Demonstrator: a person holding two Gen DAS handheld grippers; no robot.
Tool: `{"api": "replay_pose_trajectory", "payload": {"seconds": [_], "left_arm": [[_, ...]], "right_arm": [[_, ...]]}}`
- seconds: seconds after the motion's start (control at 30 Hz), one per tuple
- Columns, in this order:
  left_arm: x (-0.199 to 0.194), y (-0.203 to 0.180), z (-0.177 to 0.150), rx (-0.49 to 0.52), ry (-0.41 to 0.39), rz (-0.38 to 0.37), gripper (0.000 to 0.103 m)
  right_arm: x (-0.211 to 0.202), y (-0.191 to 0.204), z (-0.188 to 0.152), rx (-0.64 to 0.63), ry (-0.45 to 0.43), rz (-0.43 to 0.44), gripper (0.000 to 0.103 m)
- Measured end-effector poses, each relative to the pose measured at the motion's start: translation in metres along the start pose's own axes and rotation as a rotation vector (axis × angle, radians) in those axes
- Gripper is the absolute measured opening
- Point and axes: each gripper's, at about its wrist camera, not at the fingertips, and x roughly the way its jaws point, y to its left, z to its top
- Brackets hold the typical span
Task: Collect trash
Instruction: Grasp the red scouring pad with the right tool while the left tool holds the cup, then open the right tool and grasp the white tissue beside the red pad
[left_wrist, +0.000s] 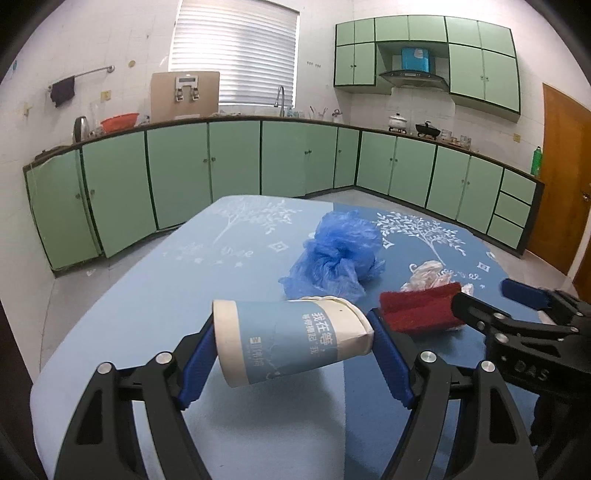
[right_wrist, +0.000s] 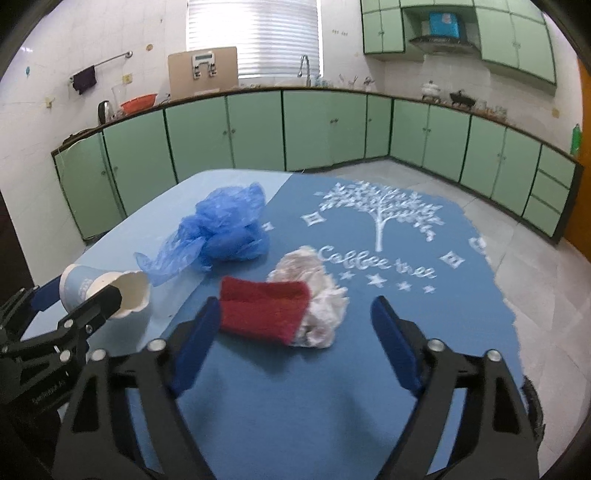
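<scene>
The red sponge hides part of the crumpled white wrapper behind it.

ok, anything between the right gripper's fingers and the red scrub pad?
No. In the right wrist view the right gripper stands open just short of the red scrub pad; only bare blue tablecloth lies between.

My right gripper is wide open over the near part of the tabletop, and nothing is squeezed between its blue pads. A red cloth lies just past them, touching a crumpled white bag, and a blue plastic bag sits farther back toward the left edge. My left gripper pokes in by the left edge, holding a paper cup on its side.
</scene>
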Motion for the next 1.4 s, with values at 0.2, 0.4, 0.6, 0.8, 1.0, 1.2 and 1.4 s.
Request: {"api": "replay_pose_trajectory", "payload": {"seconds": [0.2, 0.4, 0.6, 0.8, 1.0, 1.2, 1.4], "left_arm": [[0.002, 0.004, -0.004, -0.013, 0.010, -0.007, 0.076], [0.001, 0.004, -0.005, -0.008, 0.009, -0.014, 0.076], [0.001, 0.004, -0.004, -0.009, 0.007, -0.012, 0.076], [-0.004, 0.002, -0.007, 0.004, 0.006, -0.015, 0.076], [-0.006, 0.002, -0.011, 0.002, 0.017, -0.014, 0.076], [-0.009, 0.001, -0.011, 0.005, 0.012, -0.019, 0.076], [-0.009, 0.002, -0.011, -0.002, 0.008, -0.025, 0.076]], "right_arm": [[0.010, 0.007, 0.000, 0.000, 0.032, 0.004, 0.077], [0.020, 0.012, -0.003, -0.004, 0.084, 0.031, 0.040], [0.011, 0.006, -0.006, 0.023, 0.094, 0.080, 0.031], [-0.004, 0.002, -0.019, 0.043, 0.118, 0.115, 0.024], [-0.018, 0.008, -0.038, 0.025, 0.144, 0.139, 0.026], [-0.021, 0.000, -0.038, 0.041, 0.151, 0.134, 0.036], [-0.039, -0.007, -0.029, 0.042, 0.111, 0.134, 0.047]]}}
